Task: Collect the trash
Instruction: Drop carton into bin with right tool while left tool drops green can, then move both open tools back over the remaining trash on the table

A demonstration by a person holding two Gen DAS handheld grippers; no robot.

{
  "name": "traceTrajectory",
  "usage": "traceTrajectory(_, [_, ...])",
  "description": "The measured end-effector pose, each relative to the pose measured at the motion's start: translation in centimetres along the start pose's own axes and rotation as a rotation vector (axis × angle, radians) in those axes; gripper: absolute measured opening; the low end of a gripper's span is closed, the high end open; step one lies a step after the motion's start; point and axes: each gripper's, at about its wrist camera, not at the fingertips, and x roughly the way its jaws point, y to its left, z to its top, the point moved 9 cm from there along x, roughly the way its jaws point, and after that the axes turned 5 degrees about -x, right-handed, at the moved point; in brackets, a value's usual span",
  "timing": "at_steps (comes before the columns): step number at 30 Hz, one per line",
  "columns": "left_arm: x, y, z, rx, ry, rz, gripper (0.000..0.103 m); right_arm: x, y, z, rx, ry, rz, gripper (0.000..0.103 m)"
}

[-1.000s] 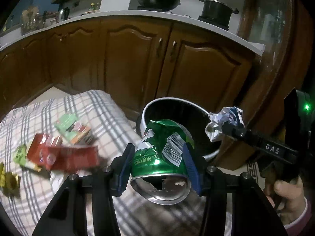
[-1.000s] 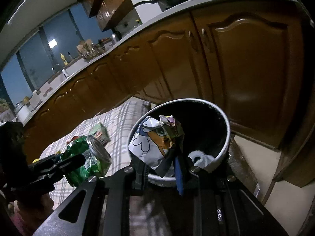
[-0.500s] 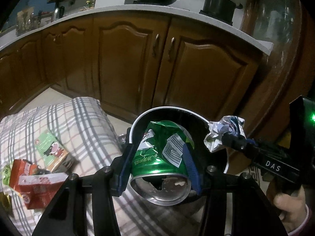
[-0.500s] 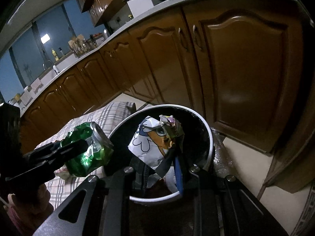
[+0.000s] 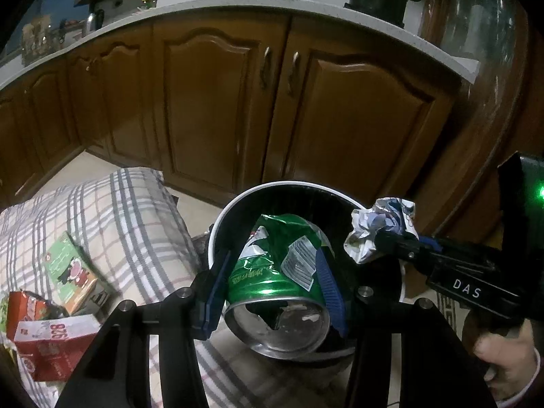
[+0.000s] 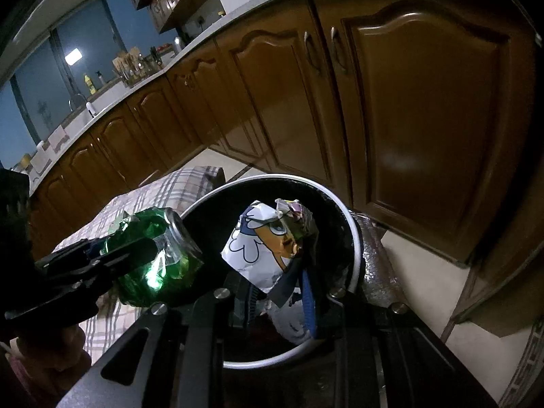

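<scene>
My left gripper [image 5: 272, 285] is shut on a crushed green can [image 5: 277, 272] and holds it over the near rim of a round black bin with a white rim [image 5: 272, 187]. The can [image 6: 153, 258] also shows in the right wrist view, at the bin's left edge. My right gripper [image 6: 282, 292] is shut on a crumpled printed paper wad [image 6: 268, 244] and holds it above the bin's opening [image 6: 353, 238]. In the left wrist view the wad [image 5: 380, 231] hangs at the bin's right rim, held by the right gripper [image 5: 384, 241].
A plaid cloth [image 5: 102, 210] lies left of the bin with a green carton [image 5: 68, 272] and a red carton [image 5: 51, 343] on it. Brown kitchen cabinets [image 5: 221, 102] stand close behind the bin. A wooden cabinet [image 5: 476, 102] stands at the right.
Both grippers have moved toward the bin with their loads. The can and the paper wad now hang over the bin's opening, and the cloth has slid away to the left.
</scene>
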Motion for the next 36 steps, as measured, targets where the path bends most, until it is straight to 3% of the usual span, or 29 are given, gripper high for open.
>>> traceTrajectory(5, [0.5, -0.3, -0.2, -0.001, 0.017, 0.003, 0.050, 0.4, -0.4, 0.4, 0.001, 0.011, -0.003, 0.029])
traceTrajectory(10, [-0.1, 0.2, -0.4, -0.035, 0.017, 0.001, 0.059, 0.3, -0.8, 0.6, 0.035, 0.004, 0.014, 0.049])
traceTrajectory(19, [-5.3, 2.5, -2.9, -0.102, -0.037, -0.014, 0.062, -0.9, 0.4, -0.4, 0.067, -0.033, 0.042, 0.064])
traceTrajectory(27, [-10.7, 6.9, -8.6, -0.205, -0.034, 0.015, 0.063, -2.2, 5.2, -3.0, 0.051, -0.051, 0.093, 0.074])
traceTrajectory(36, [-16.8, 12.8, -13.8, -0.294, -0.041, 0.109, 0.063, -1.4, 12.2, -6.7, 0.015, 0.005, 0.182, 0.080])
